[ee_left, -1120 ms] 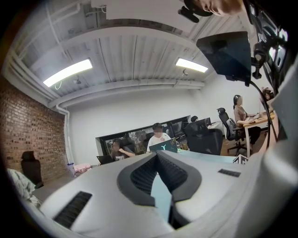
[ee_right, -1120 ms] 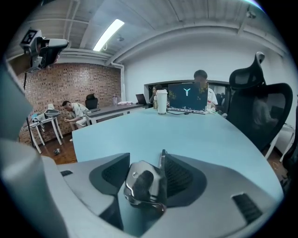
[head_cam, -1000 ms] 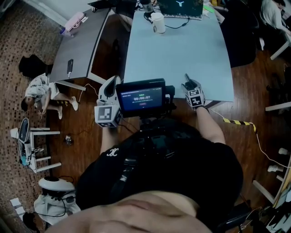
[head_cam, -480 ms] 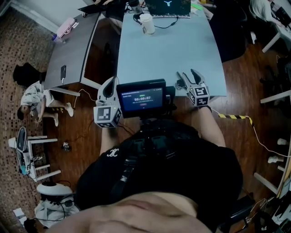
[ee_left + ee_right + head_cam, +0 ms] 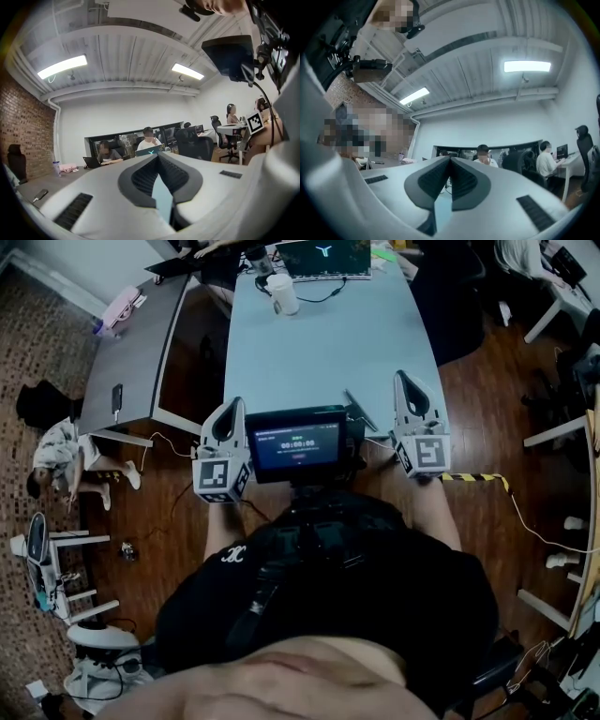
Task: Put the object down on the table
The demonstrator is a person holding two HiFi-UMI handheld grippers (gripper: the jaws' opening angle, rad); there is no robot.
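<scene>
A thin dark stick-like object (image 5: 360,412) lies on the pale blue table (image 5: 328,343), close to its near edge. My right gripper (image 5: 405,379) is lifted clear of it, to its right, pointing about level. Its jaws have just been closing and now meet with nothing between them, as the right gripper view shows (image 5: 450,161). My left gripper (image 5: 232,404) hovers at the table's near left corner. In the left gripper view (image 5: 157,157) its tips touch and hold nothing.
A white cup (image 5: 282,294) and a laptop (image 5: 323,257) stand at the table's far end. A grey table (image 5: 141,343) with a phone (image 5: 116,399) adjoins on the left. A small screen (image 5: 298,442) sits between my grippers. Striped tape (image 5: 473,478) lies on the floor.
My right gripper opened and left the thin object on the table near its front edge, then rose and shut empty. The left gripper kept its place at the table corner.
</scene>
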